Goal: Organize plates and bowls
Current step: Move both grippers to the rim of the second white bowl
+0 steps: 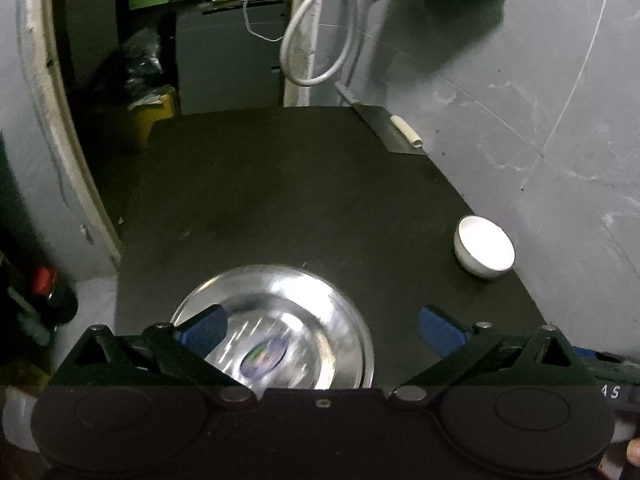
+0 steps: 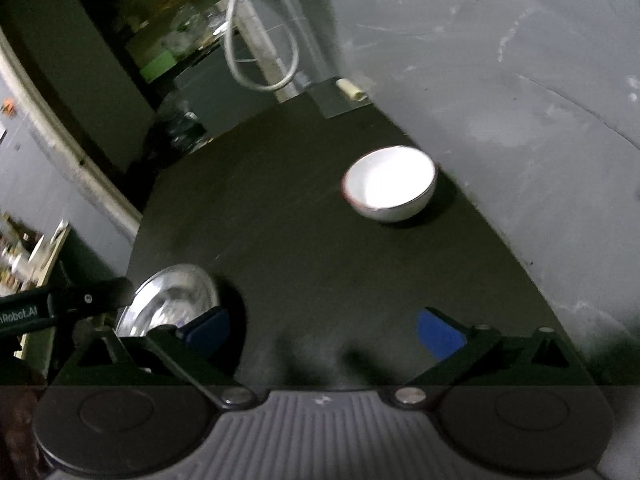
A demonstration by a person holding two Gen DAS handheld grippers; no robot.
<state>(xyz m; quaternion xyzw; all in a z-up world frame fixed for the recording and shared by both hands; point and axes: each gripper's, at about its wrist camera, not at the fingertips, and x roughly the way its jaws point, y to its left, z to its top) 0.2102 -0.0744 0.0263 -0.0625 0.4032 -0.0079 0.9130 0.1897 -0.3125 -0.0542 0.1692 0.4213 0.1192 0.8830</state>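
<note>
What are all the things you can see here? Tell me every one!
steel plate: 1, shiny silver, near end of the table, under the left gripper
bowl: 1, white, right side of the table by the wall
table: 1, black top
metal sheet: 1, grey, far right corner of the table
small roll: 1, cream, on the metal sheet
cable loop: 1, white, hanging behind the table
wall: grey, right of the table
left gripper: blue fingers, open
right gripper: blue fingers, open
</note>
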